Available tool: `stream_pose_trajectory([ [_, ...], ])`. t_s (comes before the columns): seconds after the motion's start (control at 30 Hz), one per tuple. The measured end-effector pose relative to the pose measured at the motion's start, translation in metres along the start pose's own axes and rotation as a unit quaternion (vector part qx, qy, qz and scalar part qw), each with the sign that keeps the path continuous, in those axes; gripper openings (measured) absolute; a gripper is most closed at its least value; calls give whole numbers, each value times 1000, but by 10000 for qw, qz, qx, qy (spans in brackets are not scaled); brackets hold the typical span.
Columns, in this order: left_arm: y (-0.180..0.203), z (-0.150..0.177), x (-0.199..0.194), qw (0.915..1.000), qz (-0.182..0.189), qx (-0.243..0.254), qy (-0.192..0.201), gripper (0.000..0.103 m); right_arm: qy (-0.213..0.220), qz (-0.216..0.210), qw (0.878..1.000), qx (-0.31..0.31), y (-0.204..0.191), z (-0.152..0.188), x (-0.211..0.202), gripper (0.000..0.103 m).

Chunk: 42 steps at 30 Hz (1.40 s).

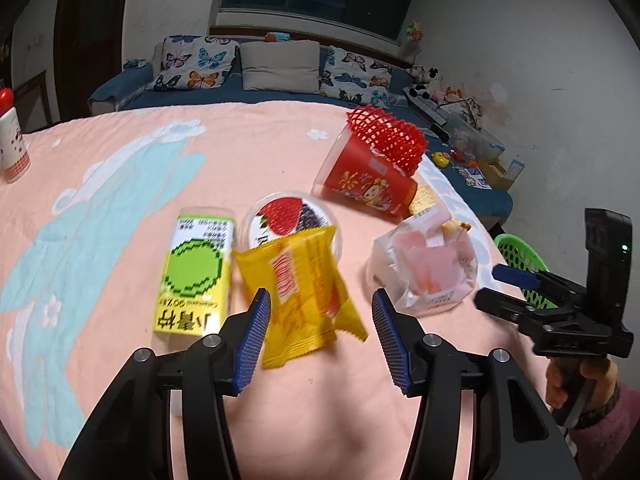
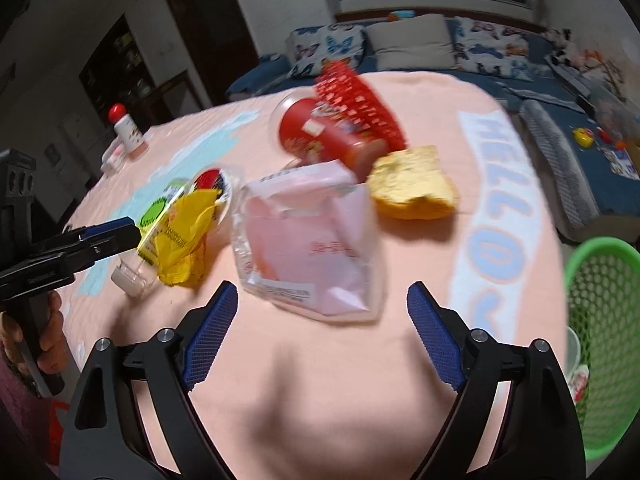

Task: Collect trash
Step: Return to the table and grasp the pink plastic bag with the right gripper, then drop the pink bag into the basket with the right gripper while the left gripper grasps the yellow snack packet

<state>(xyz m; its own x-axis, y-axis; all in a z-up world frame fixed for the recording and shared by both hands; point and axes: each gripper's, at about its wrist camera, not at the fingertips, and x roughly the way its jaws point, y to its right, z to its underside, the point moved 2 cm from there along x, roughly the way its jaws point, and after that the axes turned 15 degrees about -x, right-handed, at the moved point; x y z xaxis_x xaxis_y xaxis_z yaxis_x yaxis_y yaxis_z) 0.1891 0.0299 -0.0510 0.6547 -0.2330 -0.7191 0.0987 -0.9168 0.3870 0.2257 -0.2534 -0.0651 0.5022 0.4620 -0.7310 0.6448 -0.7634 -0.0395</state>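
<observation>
Trash lies on a pink tablecloth. A yellow wrapper lies between the open fingers of my left gripper, with the jaws on either side of its near end. Beside it are a green-yellow drink carton, a round strawberry lid, a red cup with red foam net, and a clear pink bag. My right gripper is open just in front of the pink bag. A green basket stands off the table's right edge.
A yellow crumpled wrapper lies behind the pink bag. A white bottle with a red cap stands at the far left. A blue sofa with cushions is behind the table. My left gripper also shows in the right wrist view.
</observation>
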Motion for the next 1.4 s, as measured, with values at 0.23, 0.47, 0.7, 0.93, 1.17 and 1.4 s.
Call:
stream_pose_trajectory([
  [0.23, -6, 4, -4, 10000, 22, 10, -7, 54, -183, 55, 9998, -67, 1, -6, 26, 96],
  [0.47, -5, 9, 0, 9999, 57, 55, -84, 54, -404, 124, 9991, -74, 5, -6, 49, 97],
  [0.7, 5, 11, 8, 9996, 16, 239, -119, 54, -404, 89, 9991, 42, 9, 0, 53, 86],
  [0.93, 13, 9, 18, 9995, 14, 288, -158, 49, -339, 6, 9994, 87, 10, 4, 43, 67],
  [1.17, 16, 7, 30, 9992, -102, 348, -181, 36, -157, -16, 9997, 170, 8, 6, 28, 62],
  [1.4, 18, 5, 41, 9989, -136, 374, -252, 17, -9, 63, 9998, 202, 11, 10, 6, 62],
])
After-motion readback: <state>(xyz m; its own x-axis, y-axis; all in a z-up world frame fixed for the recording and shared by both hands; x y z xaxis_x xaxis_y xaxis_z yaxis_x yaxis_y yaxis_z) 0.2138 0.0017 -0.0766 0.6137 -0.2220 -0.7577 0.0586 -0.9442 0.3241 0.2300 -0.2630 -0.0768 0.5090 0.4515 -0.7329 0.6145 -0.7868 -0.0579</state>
